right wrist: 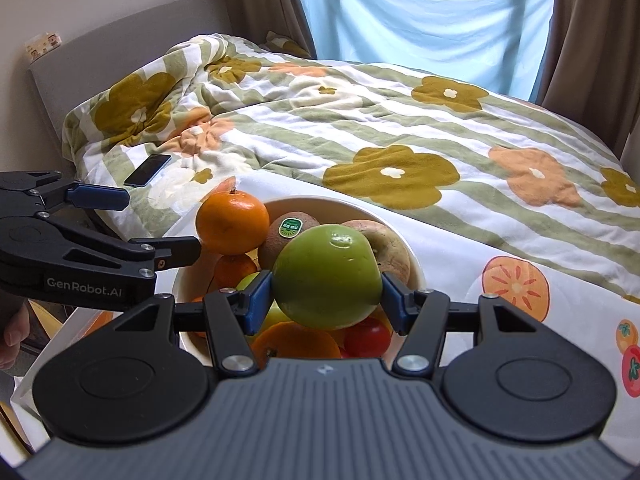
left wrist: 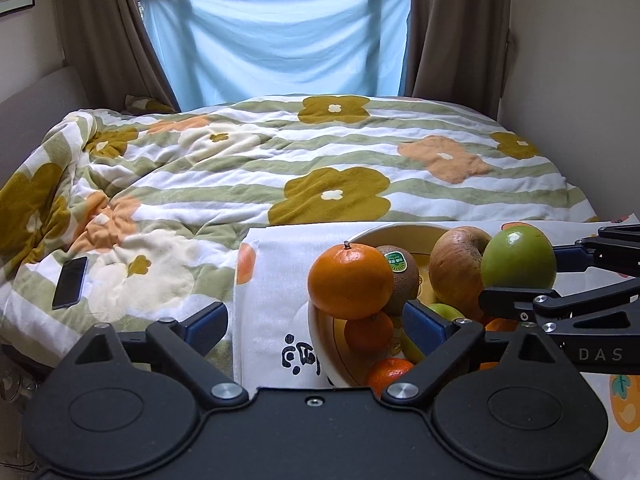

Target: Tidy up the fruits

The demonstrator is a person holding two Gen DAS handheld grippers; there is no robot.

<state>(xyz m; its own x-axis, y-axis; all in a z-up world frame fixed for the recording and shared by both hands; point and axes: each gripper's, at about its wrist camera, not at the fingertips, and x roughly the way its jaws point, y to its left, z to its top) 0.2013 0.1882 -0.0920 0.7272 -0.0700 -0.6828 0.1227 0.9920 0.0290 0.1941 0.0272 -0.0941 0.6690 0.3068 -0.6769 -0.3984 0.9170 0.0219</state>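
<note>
A cream bowl (right wrist: pixel 400 224) heaped with fruit stands on a white cloth with fruit prints. My right gripper (right wrist: pixel 326 294) is shut on a green apple (right wrist: pixel 326 276) and holds it above the bowl; the apple also shows in the left wrist view (left wrist: pixel 518 258). A large orange (right wrist: pixel 232 222) (left wrist: pixel 350 280), a stickered kiwi (right wrist: pixel 286 236) (left wrist: pixel 398 276) and a brownish apple (right wrist: pixel 390 248) (left wrist: pixel 456 268) sit on top. My left gripper (left wrist: pixel 316 324) is open and empty, its right finger beside the bowl's near side.
A bed with a flowered blanket (left wrist: pixel 320 168) fills the space behind. A dark phone (left wrist: pixel 70 282) lies on the blanket at the left. The white cloth (left wrist: pixel 272 300) covers the surface under the bowl. Curtains and a blue sheet hang at the window.
</note>
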